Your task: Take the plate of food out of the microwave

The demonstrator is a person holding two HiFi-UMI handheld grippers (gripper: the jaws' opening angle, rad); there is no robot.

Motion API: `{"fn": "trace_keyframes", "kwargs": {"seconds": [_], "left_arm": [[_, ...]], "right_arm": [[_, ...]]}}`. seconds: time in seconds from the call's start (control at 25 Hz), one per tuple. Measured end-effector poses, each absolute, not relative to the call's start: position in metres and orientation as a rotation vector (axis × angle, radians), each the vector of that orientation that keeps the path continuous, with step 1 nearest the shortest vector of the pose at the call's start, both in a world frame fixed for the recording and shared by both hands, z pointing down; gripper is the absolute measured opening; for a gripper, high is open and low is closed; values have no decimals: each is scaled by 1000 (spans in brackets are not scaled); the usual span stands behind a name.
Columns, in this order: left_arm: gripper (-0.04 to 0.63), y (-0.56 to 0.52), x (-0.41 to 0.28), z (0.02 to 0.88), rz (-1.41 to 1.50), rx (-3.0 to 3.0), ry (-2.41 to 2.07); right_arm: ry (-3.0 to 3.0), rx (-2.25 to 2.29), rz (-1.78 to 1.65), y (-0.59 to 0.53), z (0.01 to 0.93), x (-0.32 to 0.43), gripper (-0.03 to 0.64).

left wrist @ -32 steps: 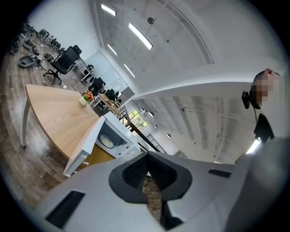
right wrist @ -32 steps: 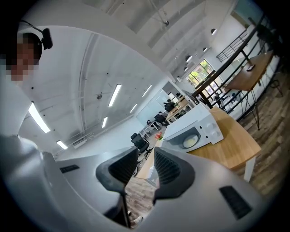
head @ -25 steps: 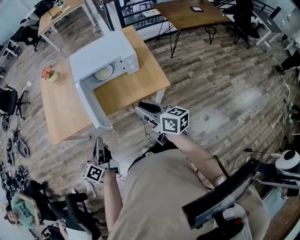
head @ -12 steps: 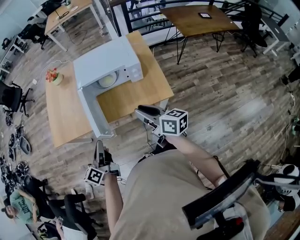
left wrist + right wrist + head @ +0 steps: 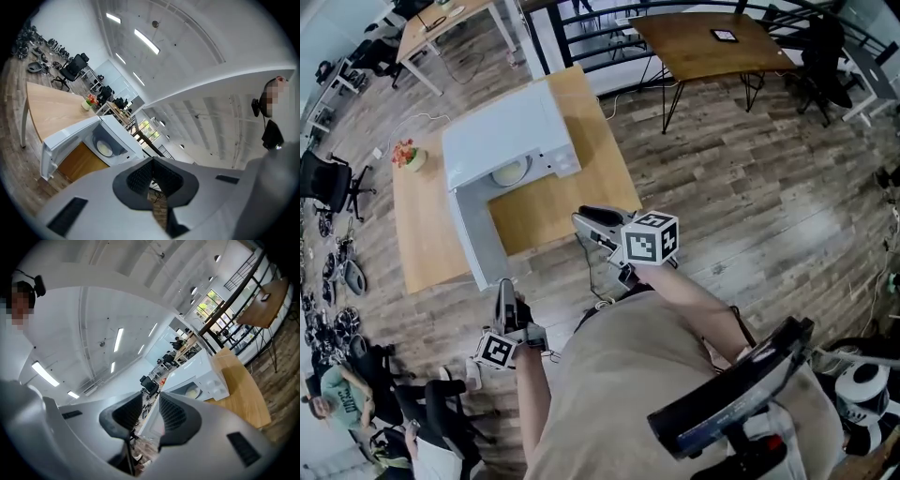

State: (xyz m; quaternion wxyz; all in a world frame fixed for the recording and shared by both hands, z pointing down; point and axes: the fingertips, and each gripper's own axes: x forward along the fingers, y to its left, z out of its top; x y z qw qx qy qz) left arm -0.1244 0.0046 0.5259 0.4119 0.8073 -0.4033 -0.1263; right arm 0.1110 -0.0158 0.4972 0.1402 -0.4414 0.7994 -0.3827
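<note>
We are drifting nearer the bench (image 5: 572,178); the plate (image 5: 508,172) is sitting inside the open microwave (image 5: 511,122), ahead-left of the slightly parted, empty right hand-held gripper (image 5: 598,223), which seems nearer than the clenched left hand-held gripper (image 5: 503,289).

Left gripper (image 5: 502,285) has fingers together; right gripper (image 5: 579,218) fingers slightly apart.

All views, seemingly from afar, share the microwave (image 5: 506,131).
</note>
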Motion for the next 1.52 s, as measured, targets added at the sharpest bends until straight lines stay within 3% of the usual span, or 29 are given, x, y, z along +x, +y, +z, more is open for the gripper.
{"fn": "trace_keyframes", "kwargs": {"seconds": [0.84, 1.52], "left_arm": [[5, 26, -70, 558, -325, 1874, -1206], [5, -35, -99, 559, -311, 1884, -1114]], "right_arm": [[2374, -1124, -1236, -35, 528, 177, 100], [2313, -1209, -1297, -75, 539, 141, 100]]}}
